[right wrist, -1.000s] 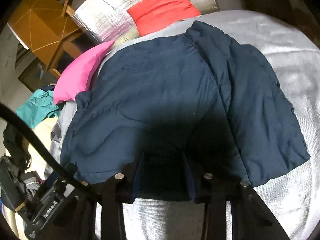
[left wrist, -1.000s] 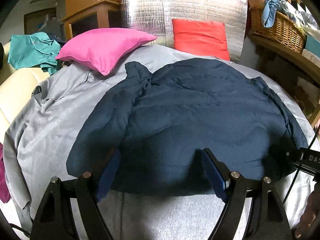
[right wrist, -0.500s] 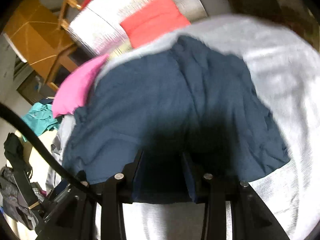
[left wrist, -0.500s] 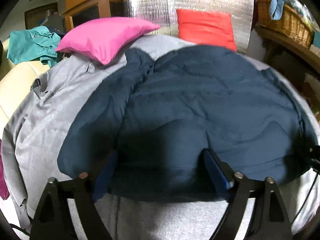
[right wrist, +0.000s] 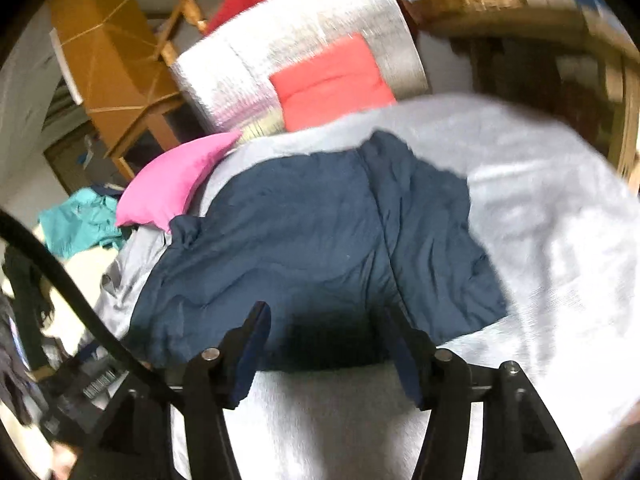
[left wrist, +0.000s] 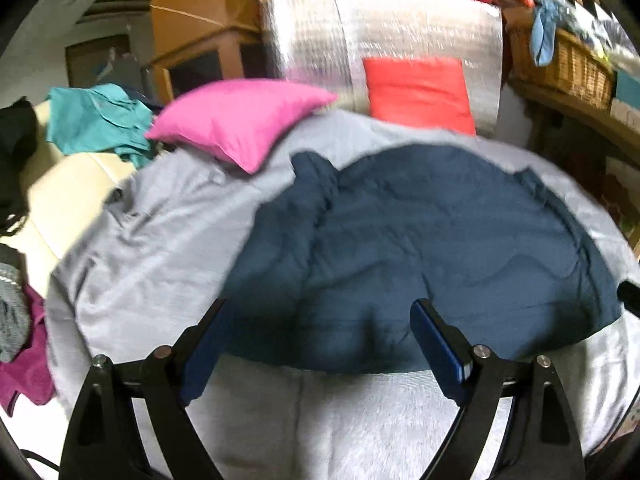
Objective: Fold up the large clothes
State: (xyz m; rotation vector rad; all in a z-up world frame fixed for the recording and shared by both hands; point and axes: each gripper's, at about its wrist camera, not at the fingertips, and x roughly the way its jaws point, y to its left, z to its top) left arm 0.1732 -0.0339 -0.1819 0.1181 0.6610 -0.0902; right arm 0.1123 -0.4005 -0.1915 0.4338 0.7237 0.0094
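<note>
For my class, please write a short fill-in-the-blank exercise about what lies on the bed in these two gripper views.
1. The garment spread on the grey bedcover is dark ____ in colour.
2. The pillow beside the red cushion is ____.
3. The jaws of the left hand-held gripper are ____.
4. The basket on the shelf is made of ____.

Missing words: blue; pink; open; wicker

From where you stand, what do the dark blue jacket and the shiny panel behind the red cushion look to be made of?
The dark blue jacket looks like matte woven fabric with padding: soft puffy ridges, no sheen. The shiny panel looks like silver foil-faced sheet, perhaps bubble insulation: bright reflective surface with fine dimpled texture. Blur leaves both uncertain.
</note>
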